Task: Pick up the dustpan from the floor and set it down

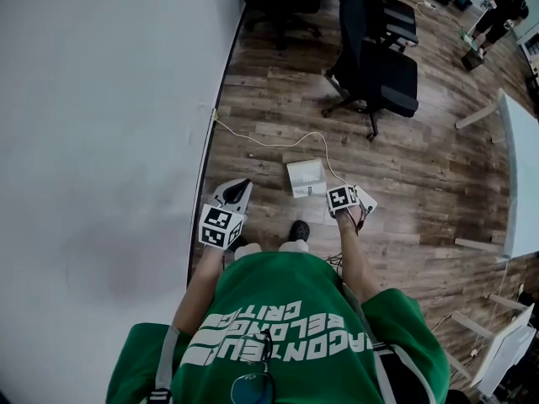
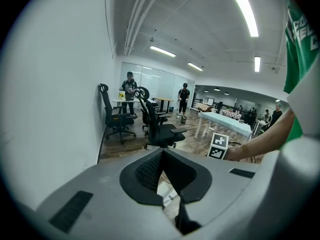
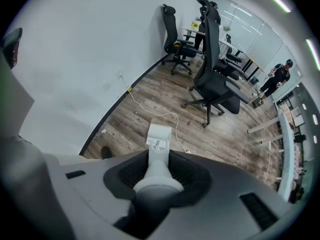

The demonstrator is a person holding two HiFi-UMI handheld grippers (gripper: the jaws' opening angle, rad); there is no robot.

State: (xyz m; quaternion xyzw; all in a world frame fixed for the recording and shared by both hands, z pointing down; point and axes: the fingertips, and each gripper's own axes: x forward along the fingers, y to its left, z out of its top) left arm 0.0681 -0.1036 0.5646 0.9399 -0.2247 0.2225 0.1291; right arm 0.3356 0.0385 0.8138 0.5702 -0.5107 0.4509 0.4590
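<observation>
Wood floor (image 1: 278, 108) under dustpan (image 1: 305, 177), handle (image 3: 158, 151) clamped in right claw (image 3: 154, 176) (left claw (image 2: 162, 156) together).

White dustpan (image 1: 305, 177), brown wood-grain floor (image 1: 421, 183), black chairs (image 1: 383, 74), green shirt (image 1: 286, 297).

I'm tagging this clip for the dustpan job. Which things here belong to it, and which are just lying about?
Part of the job:
- dustpan, its handle clamped in the right claw
- wooden floor

Just lying about:
- left claw, shut and empty
- white cable
- black office chairs
- white table
</observation>
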